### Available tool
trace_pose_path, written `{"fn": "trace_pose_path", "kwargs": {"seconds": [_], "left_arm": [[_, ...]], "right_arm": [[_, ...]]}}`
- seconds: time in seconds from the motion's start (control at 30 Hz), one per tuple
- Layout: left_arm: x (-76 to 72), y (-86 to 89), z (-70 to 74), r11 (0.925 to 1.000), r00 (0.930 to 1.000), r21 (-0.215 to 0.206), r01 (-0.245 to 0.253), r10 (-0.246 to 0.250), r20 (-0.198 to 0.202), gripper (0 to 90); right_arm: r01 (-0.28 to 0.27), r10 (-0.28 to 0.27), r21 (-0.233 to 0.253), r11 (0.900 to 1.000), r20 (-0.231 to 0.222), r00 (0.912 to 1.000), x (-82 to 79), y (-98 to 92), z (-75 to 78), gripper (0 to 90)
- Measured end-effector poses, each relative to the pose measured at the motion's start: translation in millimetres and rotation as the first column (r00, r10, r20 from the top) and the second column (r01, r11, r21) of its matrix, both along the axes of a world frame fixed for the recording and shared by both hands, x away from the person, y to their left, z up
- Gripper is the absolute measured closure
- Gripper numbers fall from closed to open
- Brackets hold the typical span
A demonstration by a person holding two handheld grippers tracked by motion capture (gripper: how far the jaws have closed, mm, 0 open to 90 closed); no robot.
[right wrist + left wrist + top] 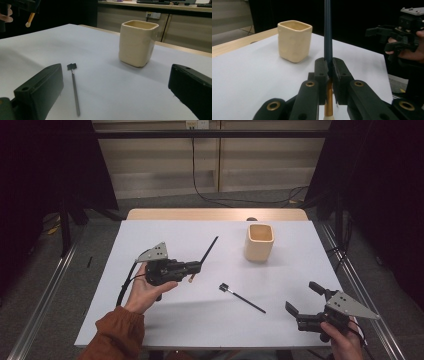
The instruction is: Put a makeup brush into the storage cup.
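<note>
My left gripper (196, 267) is shut on a thin dark makeup brush (208, 249) with a gold ferrule and pale tip (328, 105); its handle (327, 32) stands up between the jaws, lifted off the table. A cream square cup (259, 241) (294, 40) (138, 42) stands upright at the back right. A second slim dark brush (244, 298) (74, 87) lies flat on the white table mat (210, 320). My right gripper (304, 299) hovers open at the front right, nothing between its jaws, the flat brush lying ahead of it.
The mat covers a wooden table (150, 214) whose far edge shows. Black curtains and metal floor rails (370, 295) flank both sides. Cables (220, 197) run over the floor behind the table.
</note>
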State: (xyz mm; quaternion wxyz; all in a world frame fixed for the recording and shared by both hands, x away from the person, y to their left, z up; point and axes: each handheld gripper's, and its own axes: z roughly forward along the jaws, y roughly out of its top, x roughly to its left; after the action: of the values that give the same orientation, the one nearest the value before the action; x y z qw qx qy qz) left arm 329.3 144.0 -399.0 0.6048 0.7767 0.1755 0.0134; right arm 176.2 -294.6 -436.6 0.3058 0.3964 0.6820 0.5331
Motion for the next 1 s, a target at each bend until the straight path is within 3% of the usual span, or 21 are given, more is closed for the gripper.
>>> {"fn": "trace_pose_path", "kwargs": {"seconds": [0.3,0.37,0.57,0.63,0.7,0.8,0.83,0.87,1.0], "left_arm": [[-9.6,-12.0,5.2,0.9973,0.9976,0.027,0.068,-0.068,-0.011,83.4],[-10.4,-15.1,7.4,0.9953,0.9969,0.057,0.079,-0.079,-0.009,83.4],[-12.5,-20.1,11.0,0.9915,0.9945,0.078,0.104,-0.103,-0.022,83.3],[-12.4,-21.3,12.3,0.9884,0.9945,0.111,0.104,-0.103,-0.018,83.4],[-11.3,-22.6,14.0,0.9796,0.9951,0.174,0.099,-0.097,-0.019,83.4],[-10.9,-24.3,15.5,0.9685,0.9925,0.217,0.121,-0.115,-0.042,83.4],[-10.7,-26.0,16.5,0.9562,0.9908,0.26,0.135,-0.128,-0.043,83.3],[-10.7,-26.0,16.5,0.9562,0.9908,0.26,0.135,-0.128,-0.043,83.3],[-11.2,-29.2,18.2,0.9381,0.9886,0.312,0.15,-0.139,-0.058,83.3]], "right_arm": [[-0.001,0.001,0.006,1.0,0.004,1.0,-0.1,-0.5,-0.1,0.0],[0.002,-0.002,0.002,1.0,-0.002,1.0,0.0,-0.9,-0.2,0.0],[-0.002,0.002,0.008,1.0,-0.004,1.0,0.0,-0.3,0.0,0.0],[-0.008,0.008,0.007,1.0,-0.013,0.9999,0.2,-0.4,0.1,0.0],[-0.008,0.008,0.01,1.0,-0.017,0.9998,0.1,-0.1,0.2,0.0],[-0.009,0.009,0.01,1.0,-0.018,0.9998,0.0,-0.1,0.2,0.0],[-0.011,0.012,0.011,1.0,-0.021,0.9997,0.1,0.0,0.3,0.0],[-0.011,0.011,0.012,1.0,-0.023,0.9997,0.2,0.1,0.3,0.0],[-0.015,0.016,0.019,1.0,-0.048,0.9987,0.0,1.1,0.9,0.0]]}}
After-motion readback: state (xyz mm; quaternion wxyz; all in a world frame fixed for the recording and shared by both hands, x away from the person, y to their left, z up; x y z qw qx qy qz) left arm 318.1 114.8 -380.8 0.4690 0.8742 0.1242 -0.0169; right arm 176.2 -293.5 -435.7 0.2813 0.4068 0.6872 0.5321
